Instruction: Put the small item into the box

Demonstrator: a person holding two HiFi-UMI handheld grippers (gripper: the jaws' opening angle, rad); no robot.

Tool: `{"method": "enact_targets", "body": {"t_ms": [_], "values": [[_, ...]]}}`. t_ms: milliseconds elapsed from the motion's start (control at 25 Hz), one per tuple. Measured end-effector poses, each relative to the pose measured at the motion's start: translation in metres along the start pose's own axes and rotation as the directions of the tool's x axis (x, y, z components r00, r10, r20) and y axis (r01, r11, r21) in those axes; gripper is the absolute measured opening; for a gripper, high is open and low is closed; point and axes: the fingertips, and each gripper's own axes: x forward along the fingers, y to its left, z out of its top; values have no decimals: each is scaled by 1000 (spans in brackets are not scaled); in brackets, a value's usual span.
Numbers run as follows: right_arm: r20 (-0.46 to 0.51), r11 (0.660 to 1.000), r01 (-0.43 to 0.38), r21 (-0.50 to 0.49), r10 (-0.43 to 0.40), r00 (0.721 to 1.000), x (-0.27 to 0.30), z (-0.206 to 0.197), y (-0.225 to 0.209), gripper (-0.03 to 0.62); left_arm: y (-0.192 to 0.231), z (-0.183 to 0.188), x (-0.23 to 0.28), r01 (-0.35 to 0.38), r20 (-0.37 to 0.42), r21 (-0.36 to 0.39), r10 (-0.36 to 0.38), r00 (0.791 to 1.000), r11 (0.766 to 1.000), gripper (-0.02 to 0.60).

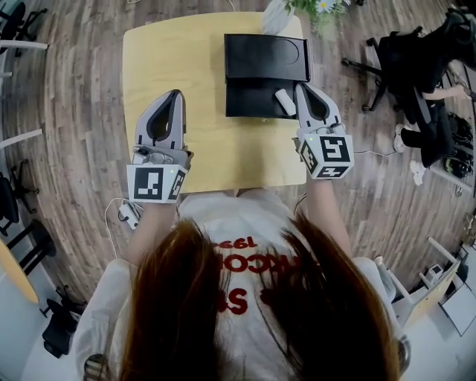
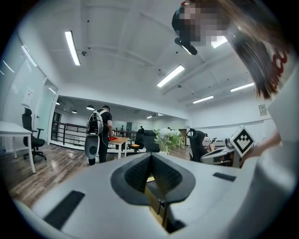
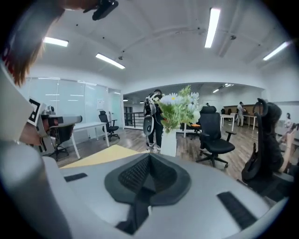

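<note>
A black box lies open on the yellow table, its lid folded back on the far side. A small white item rests inside the box near its right wall. My right gripper hovers over that right side, its tips just right of the item and apart from it, jaws shut with nothing between them. In the right gripper view the right gripper shows the same empty closure. My left gripper sits over the table's left part, shut and empty; its left gripper view confirms this.
A white vase of flowers stands at the table's far edge behind the box. A black office chair is off to the right on the wooden floor. A small white device with a cable lies on the floor at the left.
</note>
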Motion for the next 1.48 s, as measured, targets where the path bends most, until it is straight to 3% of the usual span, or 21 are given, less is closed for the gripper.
{"method": "enact_targets", "body": {"t_ms": [200,520,1480], "values": [[104,1000,2,20,-4,995,-23,40,6,6,1,20,-2,-7,48,20,6,999,1000,8],[183,1000,2,16,-5,983,-54,64,17,6,-7,34,-16,-14,78,33,12,997,999,8],[269,1000,25,7,-25,963,-82,89,26,5,-13,50,-26,-12,129,45,6,992,999,8]]}}
